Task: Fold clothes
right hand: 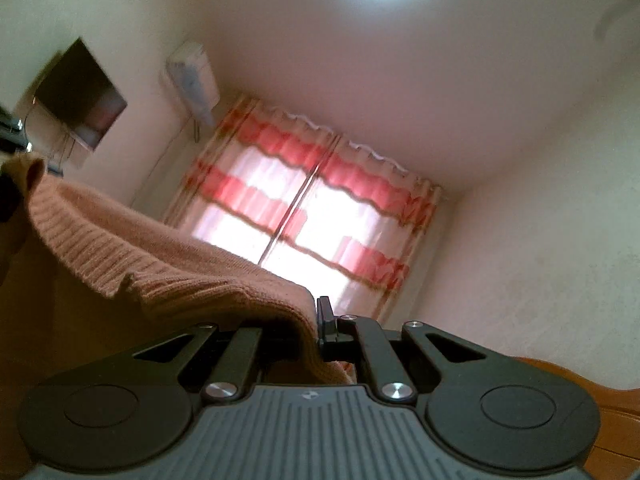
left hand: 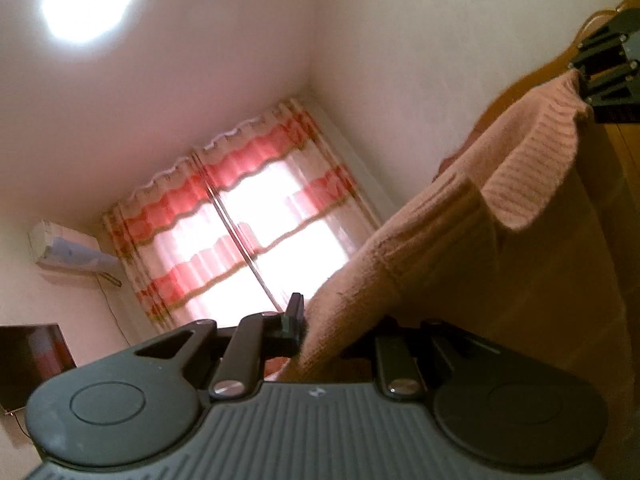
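**Pink sweater held up in the air between two grippers**

Both wrist cameras tilt up toward a ceiling light, a window with red-striped curtains [left hand: 240, 232], a wall air conditioner [right hand: 194, 80] and a dark television [right hand: 80, 96]. No table or bed top shows beneath the garment, so there is no surface edge to place it by.

A peach-pink knit sweater [left hand: 460, 216] hangs stretched in the air. The left gripper [left hand: 320, 332] has its jaws closed on one end of the ribbed knit. The right gripper [right hand: 308, 328] is clamped on the other end, cloth bunched between its jaws. In the left view the right gripper appears at the upper right edge, biting a ribbed corner. Between the two, the fabric sags into a loose drooping fold.

Judged risks from here:
- Each grip seems to hold only a narrow bite of stretchy rib. A quick pull apart could slip one end free, and the sweater would swing down from the other.
- The sagging middle may double over unevenly when lowered, leaving a crooked fold.
- The landing surface is unseen from both cameras, so lowering blindly could drop the hem off target.
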Motion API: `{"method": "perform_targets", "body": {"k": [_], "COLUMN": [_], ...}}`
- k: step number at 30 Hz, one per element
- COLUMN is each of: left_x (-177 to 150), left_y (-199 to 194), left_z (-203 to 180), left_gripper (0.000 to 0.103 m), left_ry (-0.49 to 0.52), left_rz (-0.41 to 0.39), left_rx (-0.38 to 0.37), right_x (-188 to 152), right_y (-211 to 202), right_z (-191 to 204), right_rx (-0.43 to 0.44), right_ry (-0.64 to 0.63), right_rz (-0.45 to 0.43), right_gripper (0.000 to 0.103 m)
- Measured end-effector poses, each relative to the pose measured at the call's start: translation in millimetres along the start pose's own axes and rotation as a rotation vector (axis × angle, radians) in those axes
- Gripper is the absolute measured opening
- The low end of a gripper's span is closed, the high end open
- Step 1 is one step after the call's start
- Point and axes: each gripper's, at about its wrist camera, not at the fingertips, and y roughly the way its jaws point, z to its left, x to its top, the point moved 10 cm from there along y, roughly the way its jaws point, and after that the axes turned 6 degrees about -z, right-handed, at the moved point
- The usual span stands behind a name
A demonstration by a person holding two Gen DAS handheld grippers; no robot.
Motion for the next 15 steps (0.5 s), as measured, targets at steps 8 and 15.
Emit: {"method": "perform_targets", "body": {"k": [8,15], "left_x": [22,9], "left_y": [-8,-13], "left_z": [13,3], "left_gripper": [0.016,0.016], "left_ry": [-0.029,-0.049], "left_rz": [-0.073,-0.049], "left_rx": [0.030,-0.008], "right_x": [31,13], "right_y": [-12,-18], "right_z": [-19,-13], "right_rx": [-0.033,-0.020], "right_ry": [-0.012,-0.017], "right_rz": [-0.073,-0.027], "right_gripper": [0.009,0.009]}}
